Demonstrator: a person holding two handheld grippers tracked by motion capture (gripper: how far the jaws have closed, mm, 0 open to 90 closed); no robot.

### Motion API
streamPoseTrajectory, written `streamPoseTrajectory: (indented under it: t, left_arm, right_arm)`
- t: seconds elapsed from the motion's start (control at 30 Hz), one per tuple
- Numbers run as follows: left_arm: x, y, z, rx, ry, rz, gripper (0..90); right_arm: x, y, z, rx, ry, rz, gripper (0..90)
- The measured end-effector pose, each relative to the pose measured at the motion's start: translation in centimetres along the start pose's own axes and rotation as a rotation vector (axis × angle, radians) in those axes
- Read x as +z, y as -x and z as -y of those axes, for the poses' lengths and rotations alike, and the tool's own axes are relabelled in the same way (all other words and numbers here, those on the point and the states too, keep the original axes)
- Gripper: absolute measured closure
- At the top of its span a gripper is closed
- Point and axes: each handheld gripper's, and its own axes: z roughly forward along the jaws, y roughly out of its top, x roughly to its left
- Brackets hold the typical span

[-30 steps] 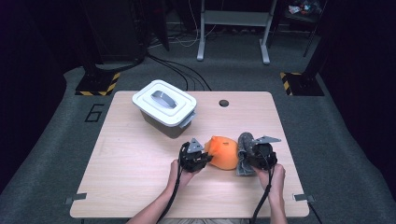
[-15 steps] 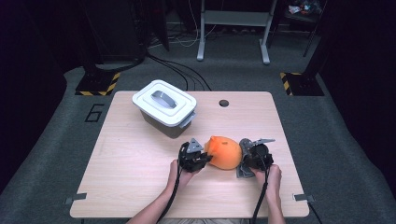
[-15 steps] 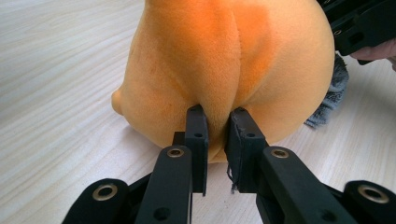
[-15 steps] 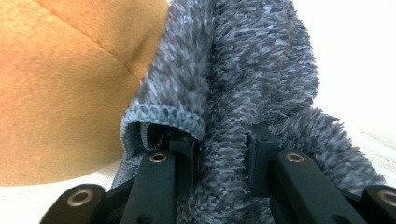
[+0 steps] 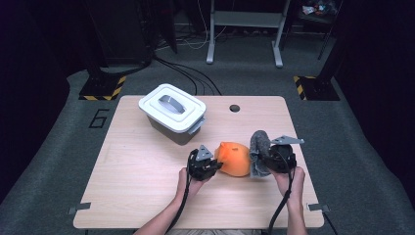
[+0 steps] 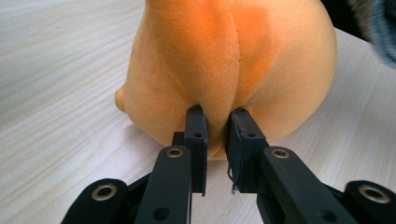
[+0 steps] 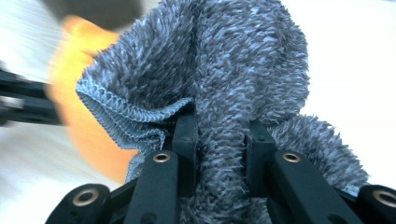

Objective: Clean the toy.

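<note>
While the left gripper [image 6: 218,126] pinches a fold of the orange plush toy [image 6: 233,65] between nearly closed jaws, the right gripper [image 7: 219,135] is clamped on a fluffy grey cloth [image 7: 224,70], its jaws drawn narrow around a bunched ridge of the pile.

From the high view, the plush toy [image 5: 234,159] lies on the wooden table [image 5: 142,171], near the front edge and right of centre, between the left gripper [image 5: 208,164] and the right gripper [image 5: 266,159]. The grey cloth [image 5: 258,152] hangs from the right gripper, raised above the table just beside the toy's right side. A white lidded box [image 5: 171,111] stands well apart toward the far left.

The left gripper view gives what the high view cannot: a seam down the toy's middle with a darker orange band beside it, and a small nub low on its left. The right gripper view shows the cloth's stitched hem [image 7: 126,121] and the toy as an orange blur [image 7: 79,116] behind it.

The toy's long axis runs roughly across the table, its narrower end pointing toward the left gripper.
</note>
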Motion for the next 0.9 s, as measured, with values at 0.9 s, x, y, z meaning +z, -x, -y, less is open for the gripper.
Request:
streamPoseTrajectory:
  t: [0.9]
  left_arm:
    - [0.2,0.3,-0.3,0.028,-0.009,0.003,78.8]
  right_arm:
    - [2.6,-4.8,-2.5,-0.143,-0.039,0.0,69.6]
